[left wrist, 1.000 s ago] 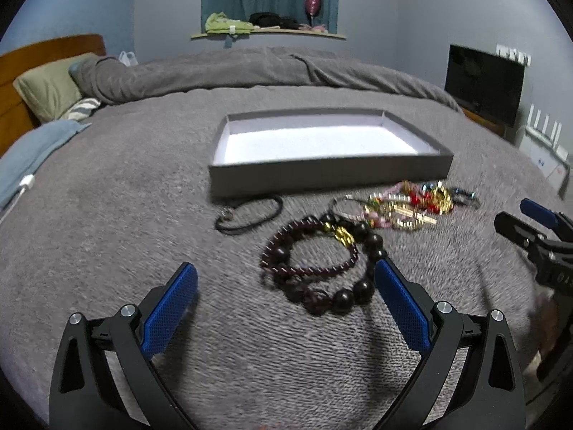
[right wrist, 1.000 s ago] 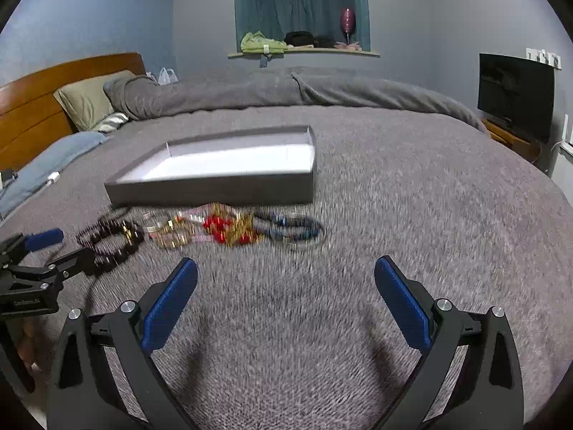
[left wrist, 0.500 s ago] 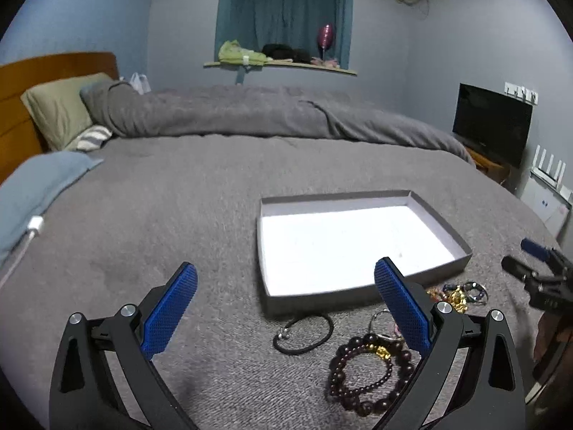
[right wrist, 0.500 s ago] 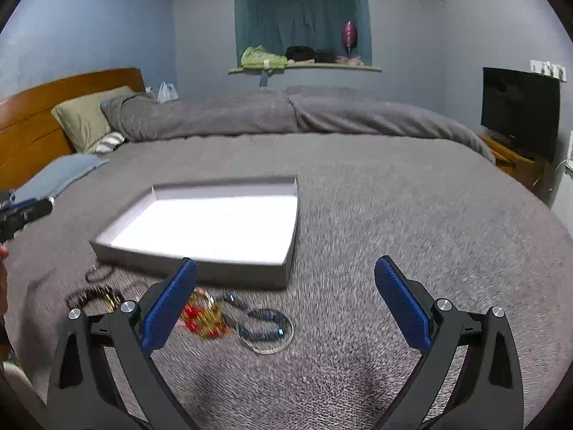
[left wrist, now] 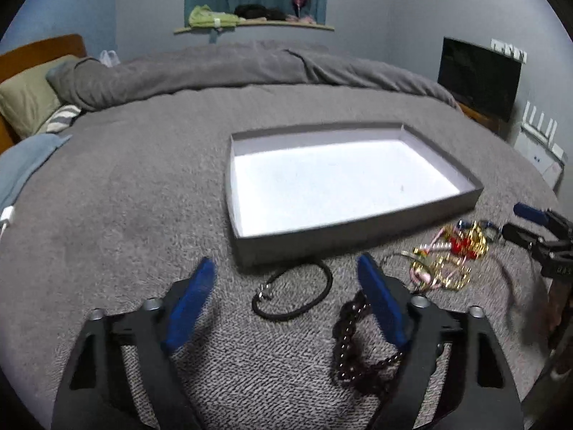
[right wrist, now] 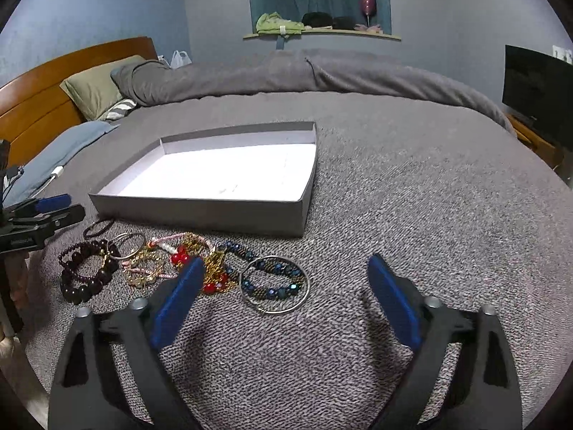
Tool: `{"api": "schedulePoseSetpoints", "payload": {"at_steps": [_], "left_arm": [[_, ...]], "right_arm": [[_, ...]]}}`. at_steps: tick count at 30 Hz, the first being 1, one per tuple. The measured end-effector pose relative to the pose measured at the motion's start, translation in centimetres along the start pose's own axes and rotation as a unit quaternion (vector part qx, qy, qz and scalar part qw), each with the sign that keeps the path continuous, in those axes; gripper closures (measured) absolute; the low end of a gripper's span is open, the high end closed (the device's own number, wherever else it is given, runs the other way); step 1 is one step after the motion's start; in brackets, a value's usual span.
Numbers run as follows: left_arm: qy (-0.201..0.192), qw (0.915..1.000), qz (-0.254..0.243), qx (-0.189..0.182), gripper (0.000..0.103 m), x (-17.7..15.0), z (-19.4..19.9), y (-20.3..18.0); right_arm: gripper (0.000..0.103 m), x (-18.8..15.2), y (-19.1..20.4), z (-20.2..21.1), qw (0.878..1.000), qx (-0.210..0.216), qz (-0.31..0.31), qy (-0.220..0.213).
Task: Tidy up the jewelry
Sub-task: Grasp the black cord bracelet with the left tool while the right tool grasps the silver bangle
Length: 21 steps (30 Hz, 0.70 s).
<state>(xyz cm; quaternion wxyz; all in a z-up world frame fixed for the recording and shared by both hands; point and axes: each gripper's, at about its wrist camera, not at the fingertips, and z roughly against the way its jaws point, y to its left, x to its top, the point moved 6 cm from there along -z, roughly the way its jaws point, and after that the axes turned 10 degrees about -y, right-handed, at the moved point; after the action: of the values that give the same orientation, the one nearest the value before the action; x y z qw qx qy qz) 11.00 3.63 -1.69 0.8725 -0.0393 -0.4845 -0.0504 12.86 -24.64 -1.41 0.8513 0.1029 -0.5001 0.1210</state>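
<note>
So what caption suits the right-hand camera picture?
Open right gripper above bracelets beside an empty tray on a bed.

a green pillow (right wrist: 94,84) against the wooden headboard (right wrist: 39,87), and a dark television (left wrist: 478,77) by the wall.

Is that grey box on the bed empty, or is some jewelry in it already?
Empty. The grey box shows only its bare white floor in both views; the bracelets all lie on the blanket in front of it.
</note>
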Motion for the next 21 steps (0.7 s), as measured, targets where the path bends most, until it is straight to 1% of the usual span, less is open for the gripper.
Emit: {"api": "schedulePoseSetpoints", "payload": {"at_steps": [1, 2, 3, 6, 7, 8, 10, 12, 14, 15, 16, 17, 18, 19, 21], "left_arm": [[0.005, 1.0, -0.007, 0.001, 0.028, -0.2, -0.2, 0.0], [0.009, 0.9999, -0.012, 0.005, 0.032, -0.5, -0.4, 0.1], [0.016, 0.9997, -0.015, 0.01, 0.037, -0.8, -0.6, 0.3], [0.028, 0.9995, -0.001, 0.014, 0.045, -1.0, -1.2, 1.0], [0.031, 0.9994, 0.006, 0.014, 0.046, -1.0, -1.3, 1.3], [0.035, 0.9992, 0.009, 0.013, 0.047, -1.1, -1.5, 1.4], [0.044, 0.9988, 0.011, 0.017, 0.049, -1.4, -1.8, 1.7], [0.056, 0.9982, 0.011, 0.016, 0.06, -1.9, -2.5, 1.8], [0.066, 0.9976, 0.016, 0.01, 0.065, -2.2, -2.9, 1.9], [0.068, 0.9975, 0.017, 0.008, 0.066, -2.3, -3.0, 1.9], [0.067, 0.9976, 0.015, 0.007, 0.069, -2.3, -3.0, 1.9], [0.067, 0.9976, 0.014, 0.005, 0.076, -2.3, -3.0, 1.9], [0.067, 0.9976, 0.015, 0.003, 0.087, -2.3, -3.0, 1.9], [0.067, 0.9976, 0.015, 0.004, 0.089, -2.3, -3.0, 1.9], [0.065, 0.9978, 0.013, 0.005, 0.089, -2.3, -2.9, 1.9]], "right_arm": [[0.018, -0.1, 0.1, 0.0, 1.0, 0.002, 0.002, 0.001], [0.022, -0.1, 0.1, -0.1, 1.0, 0.002, 0.001, 0.001], [0.025, -0.2, 0.1, -0.1, 1.0, 0.004, 0.0, 0.004], [0.031, -0.6, 0.1, -0.5, 1.0, 0.012, -0.007, 0.016], [0.035, -0.9, 0.1, -0.7, 1.0, 0.016, -0.011, 0.022], [0.037, -1.0, 0.1, -0.8, 0.999, 0.017, -0.013, 0.026], [0.037, -1.1, 0.0, -0.8, 0.999, 0.017, -0.016, 0.028], [0.037, -1.2, -0.1, -0.8, 0.999, 0.019, -0.018, 0.029], [0.038, -1.3, -0.2, -0.9, 0.999, 0.019, -0.021, 0.033], [0.038, -1.3, -0.2, -0.9, 0.999, 0.02, -0.022, 0.034], [0.038, -1.3, -0.2, -0.9, 0.999, 0.019, -0.021, 0.034], [0.038, -1.4, -0.1, -0.9, 0.999, 0.019, -0.02, 0.035], [0.038, -1.4, 0.0, -0.9, 0.999, 0.019, -0.017, 0.036], [0.038, -1.5, 0.0, -1.0, 0.999, 0.018, -0.016, 0.038], [0.039, -1.6, 0.0, -1.1, 0.999, 0.018, -0.017, 0.041]]}}
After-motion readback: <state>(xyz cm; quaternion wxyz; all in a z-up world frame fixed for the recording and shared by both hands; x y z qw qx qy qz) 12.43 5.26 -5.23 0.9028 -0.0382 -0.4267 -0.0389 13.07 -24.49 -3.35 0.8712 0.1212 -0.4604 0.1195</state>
